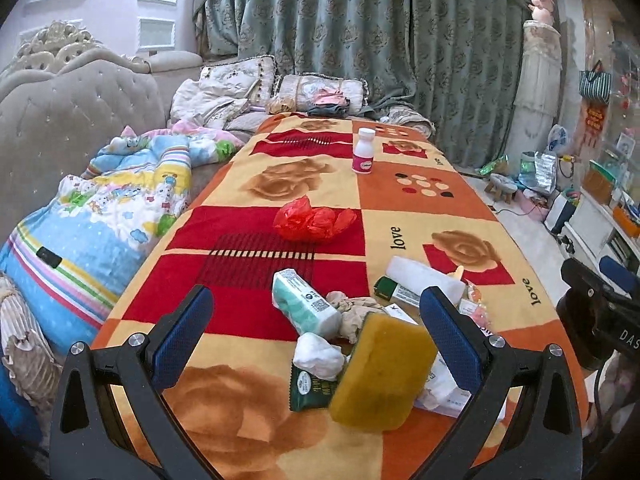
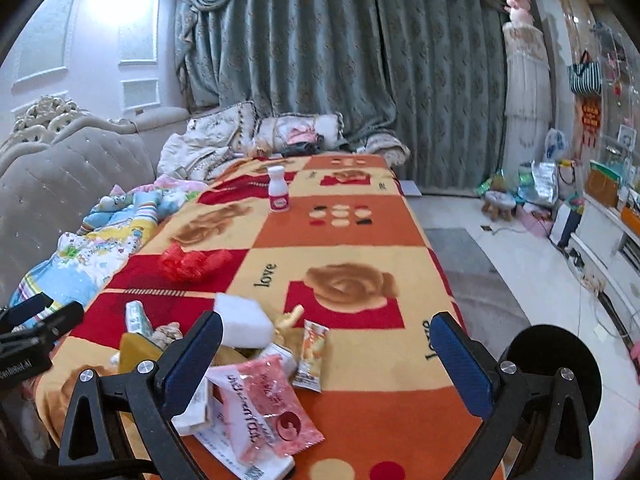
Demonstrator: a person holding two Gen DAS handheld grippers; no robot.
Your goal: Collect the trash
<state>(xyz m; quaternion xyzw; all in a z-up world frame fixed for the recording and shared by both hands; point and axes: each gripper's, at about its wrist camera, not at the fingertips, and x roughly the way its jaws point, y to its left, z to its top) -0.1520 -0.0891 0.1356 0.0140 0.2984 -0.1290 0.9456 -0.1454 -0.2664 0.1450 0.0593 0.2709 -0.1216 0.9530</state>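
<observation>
A heap of trash lies at the near end of the table. In the left wrist view I see a yellow sponge [image 1: 382, 372], a crumpled white tissue [image 1: 318, 356], a green tissue pack [image 1: 304, 304], a dark green wrapper [image 1: 310, 390] and a white foam block [image 1: 424, 278]. My left gripper [image 1: 316, 334] is open above this heap, holding nothing. In the right wrist view a pink wrapper [image 2: 272, 404], an orange snack packet [image 2: 312, 356] and the foam block [image 2: 244, 326] lie between and beside the fingers of my right gripper [image 2: 326, 354], which is open and empty.
A crumpled red plastic bag [image 1: 312, 220] lies mid-table and a white bottle with a pink label [image 1: 364, 151] stands at the far end. A sofa with a colourful quilt [image 1: 100, 216] runs along the left. A black round bin [image 2: 556, 364] sits at the lower right.
</observation>
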